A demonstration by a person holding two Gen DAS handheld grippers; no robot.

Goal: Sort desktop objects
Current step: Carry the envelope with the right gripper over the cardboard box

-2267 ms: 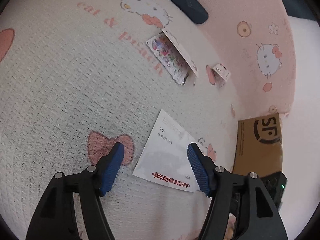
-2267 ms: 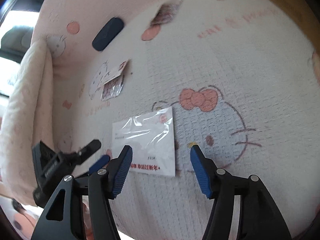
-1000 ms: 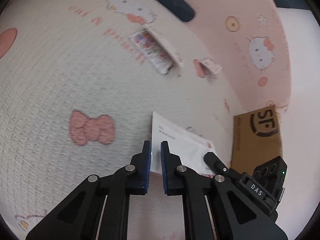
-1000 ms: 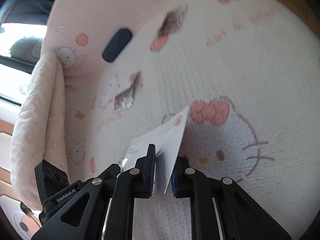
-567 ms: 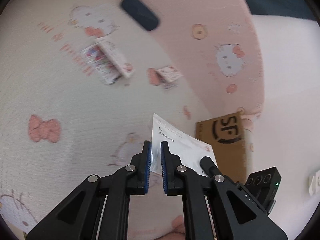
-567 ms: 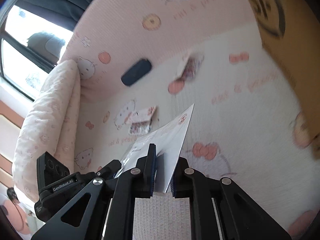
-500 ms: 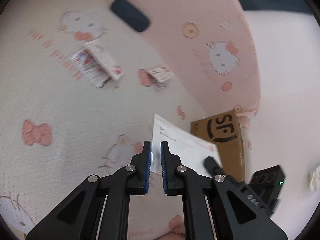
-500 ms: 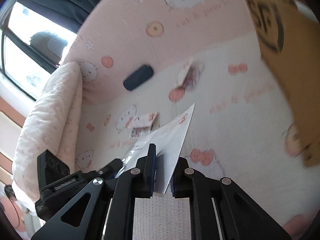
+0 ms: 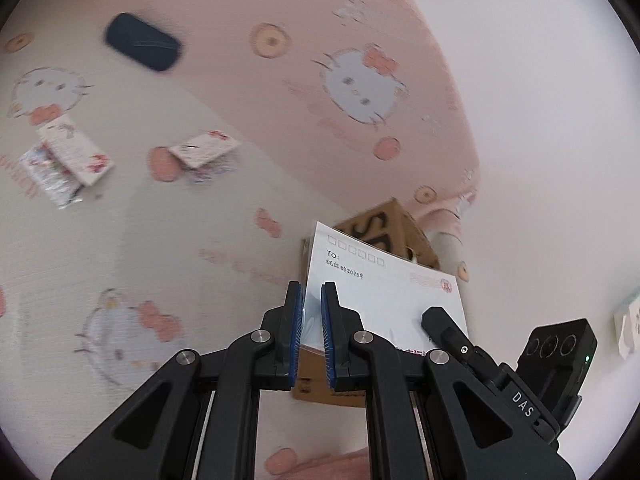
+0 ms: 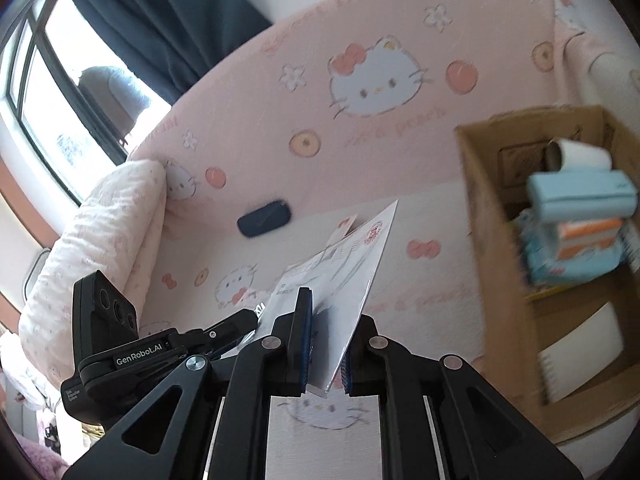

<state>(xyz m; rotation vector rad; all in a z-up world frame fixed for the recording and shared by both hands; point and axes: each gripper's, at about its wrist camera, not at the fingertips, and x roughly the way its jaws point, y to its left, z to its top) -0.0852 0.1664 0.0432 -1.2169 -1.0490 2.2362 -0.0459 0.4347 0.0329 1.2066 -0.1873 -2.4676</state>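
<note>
A white envelope (image 9: 384, 292) in a clear sleeve, with "TO:" and red print, hangs in the air above the cat-print cover. My left gripper (image 9: 310, 294) is shut on its left edge. In the right wrist view the envelope (image 10: 344, 268) stands tilted, and my right gripper (image 10: 326, 320) is shut on its lower part. An open brown cardboard box (image 10: 500, 248) stands just right of the envelope and holds light blue packs and a paper roll. In the left wrist view the box (image 9: 384, 226) shows behind the envelope's top edge.
A dark blue case (image 9: 142, 42) lies at the foot of the pink padded wall (image 9: 280, 92). Two small card packets (image 9: 66, 160) (image 9: 204, 150) lie on the cover. A window and dark curtain (image 10: 180, 20) are at the far left.
Both grippers shut on the envelope, lifted it off the cover and carried it toward the cardboard box, whose open inside now shows in the right wrist view.
</note>
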